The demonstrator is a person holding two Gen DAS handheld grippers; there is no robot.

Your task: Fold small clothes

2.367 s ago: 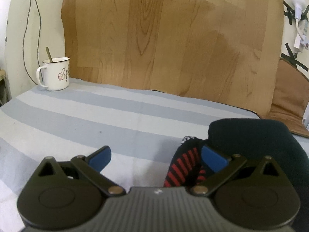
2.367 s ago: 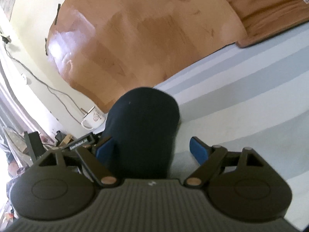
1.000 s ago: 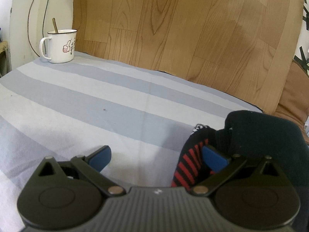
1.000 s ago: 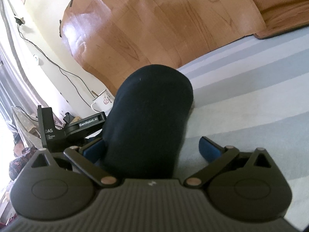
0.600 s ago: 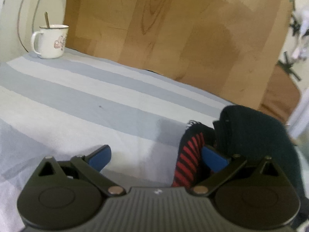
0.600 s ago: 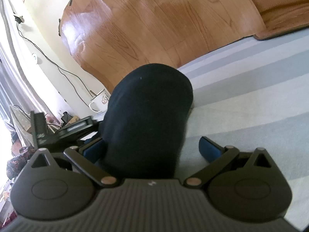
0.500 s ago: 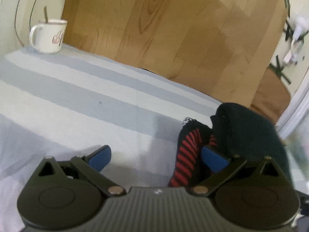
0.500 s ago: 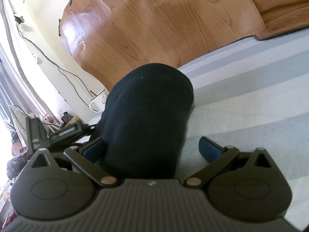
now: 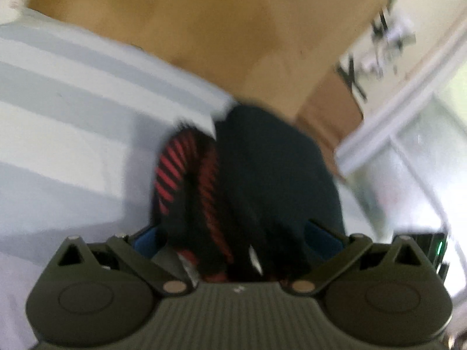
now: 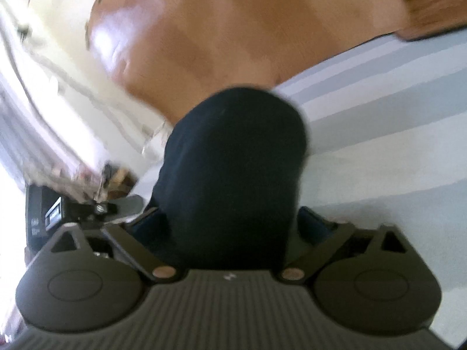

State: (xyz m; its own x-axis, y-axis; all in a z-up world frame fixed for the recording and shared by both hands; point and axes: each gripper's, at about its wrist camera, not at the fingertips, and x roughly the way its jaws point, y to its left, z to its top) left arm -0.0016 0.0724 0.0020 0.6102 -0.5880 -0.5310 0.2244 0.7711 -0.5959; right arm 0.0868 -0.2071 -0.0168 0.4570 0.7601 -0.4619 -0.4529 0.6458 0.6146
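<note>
Showing across the bottom of both frames: ribbed dark grey gripper bodies, round black side discs, copper-coloured pivot screws, black linkage arms, blue finger pads (image 9: 147, 237)

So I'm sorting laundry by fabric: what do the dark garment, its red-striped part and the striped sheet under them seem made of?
Dark garment: soft matte knit, maybe fleece or cotton; no shine, rounded bulk. Red-striped part: ribbed knit, judging by the fine red and black bands. Striped sheet: thin woven cloth, probably cotton, flat and matte. Blur leaves the fibres open.

Striped sheet (image 9: 73, 93), wood-grain panel (image 9: 219, 29), bright window (image 9: 423, 151)
</note>
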